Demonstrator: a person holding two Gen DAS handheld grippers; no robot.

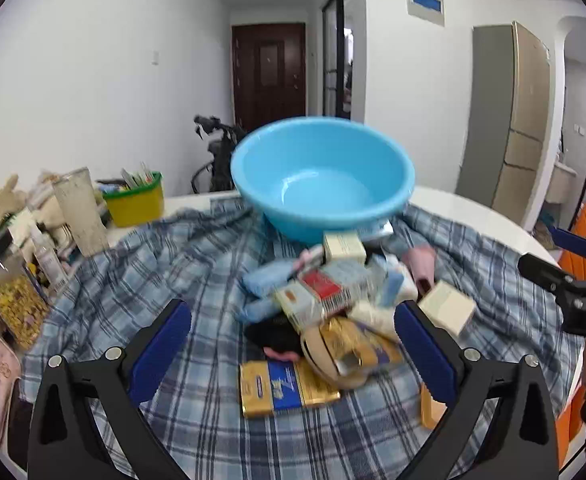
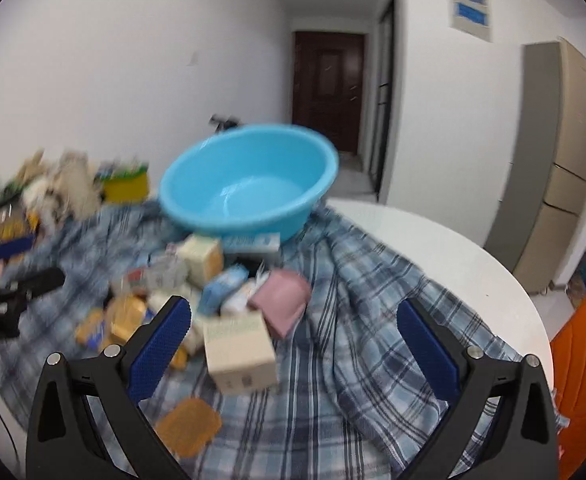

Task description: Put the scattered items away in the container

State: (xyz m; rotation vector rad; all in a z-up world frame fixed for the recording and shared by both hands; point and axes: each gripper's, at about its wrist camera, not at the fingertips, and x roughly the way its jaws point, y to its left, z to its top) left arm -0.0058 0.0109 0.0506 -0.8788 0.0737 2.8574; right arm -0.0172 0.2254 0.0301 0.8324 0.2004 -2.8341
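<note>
A light blue plastic basin (image 1: 321,178) stands empty at the far side of a blue plaid cloth (image 1: 165,280); it also shows in the right wrist view (image 2: 249,184). In front of it lies a pile of small packets and boxes (image 1: 333,300), with a gold and blue packet (image 1: 285,388) nearest. My left gripper (image 1: 293,344) is open and empty above the near side of the pile. My right gripper (image 2: 293,340) is open and empty, with a cream box (image 2: 239,348) and a pink pouch (image 2: 283,300) between its fingers' lines. The right wrist view is blurred.
Clutter lines the table's left side: a yellow and green bin (image 1: 135,200), a cloudy tumbler (image 1: 81,212) and a jar of yellow pieces (image 1: 17,304). The white round table (image 2: 433,248) shows bare at the right. An orange chair (image 2: 585,360) stands beyond its right edge.
</note>
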